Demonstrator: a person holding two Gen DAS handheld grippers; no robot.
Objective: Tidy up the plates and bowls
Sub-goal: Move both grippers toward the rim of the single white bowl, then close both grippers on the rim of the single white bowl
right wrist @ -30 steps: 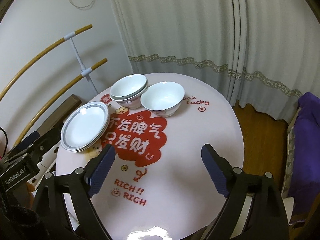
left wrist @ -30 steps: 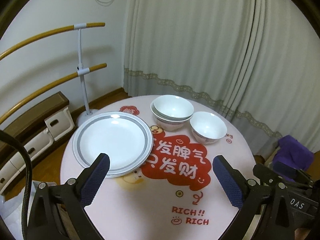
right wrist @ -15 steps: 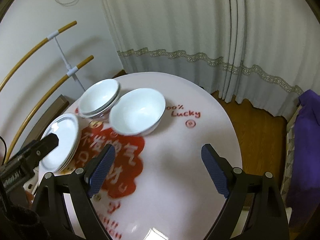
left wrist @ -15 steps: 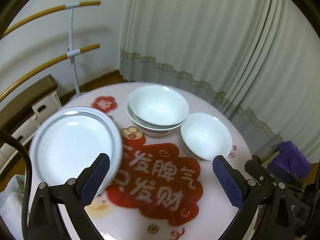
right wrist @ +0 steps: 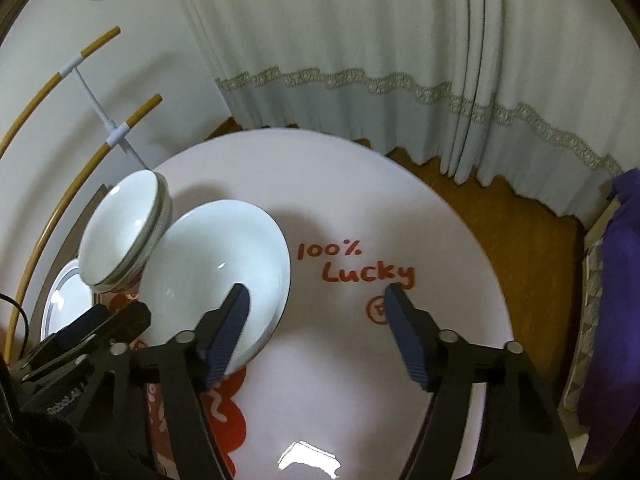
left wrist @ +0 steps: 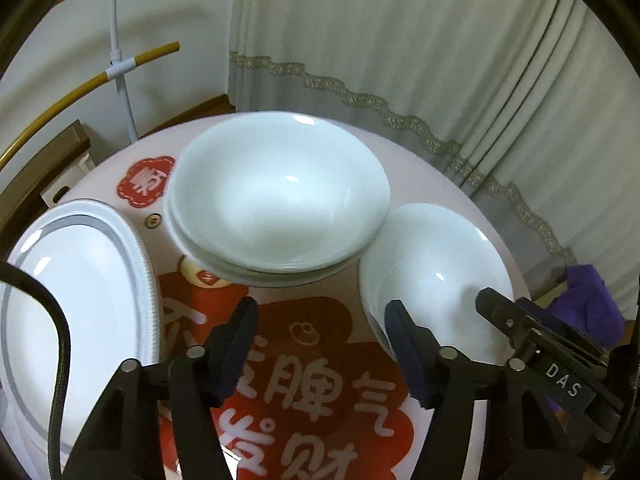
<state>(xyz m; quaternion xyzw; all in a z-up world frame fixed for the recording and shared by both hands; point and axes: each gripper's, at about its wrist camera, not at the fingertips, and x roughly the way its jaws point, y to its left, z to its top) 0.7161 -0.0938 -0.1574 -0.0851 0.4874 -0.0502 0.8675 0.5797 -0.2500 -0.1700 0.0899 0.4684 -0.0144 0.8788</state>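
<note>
On the round pink table (right wrist: 400, 208), two stacked white bowls (left wrist: 280, 200) sit at the middle. A single white bowl (left wrist: 432, 276) stands to their right and a stack of grey-rimmed plates (left wrist: 76, 300) to their left. My left gripper (left wrist: 322, 336) hovers just in front of the stacked bowls, its jaws closing with only the red print between them. In the right wrist view the single bowl (right wrist: 216, 272) lies under my right gripper (right wrist: 316, 320). Its jaws are closing, its left finger (right wrist: 232, 328) is over the bowl's inside, and the bowl's right rim is between the fingers. No pad presses on anything.
A pale curtain (right wrist: 360, 40) hangs behind the table. Curved wooden rails on a white stand (left wrist: 120, 60) rise at the left, and a low drawer unit sits below them. Purple cloth (right wrist: 624, 280) lies at the right over the wooden floor (right wrist: 520, 216).
Both grippers have moved forward and down toward the bowls, which now look much larger. Both pairs of jaws have narrowed from wide open.
</note>
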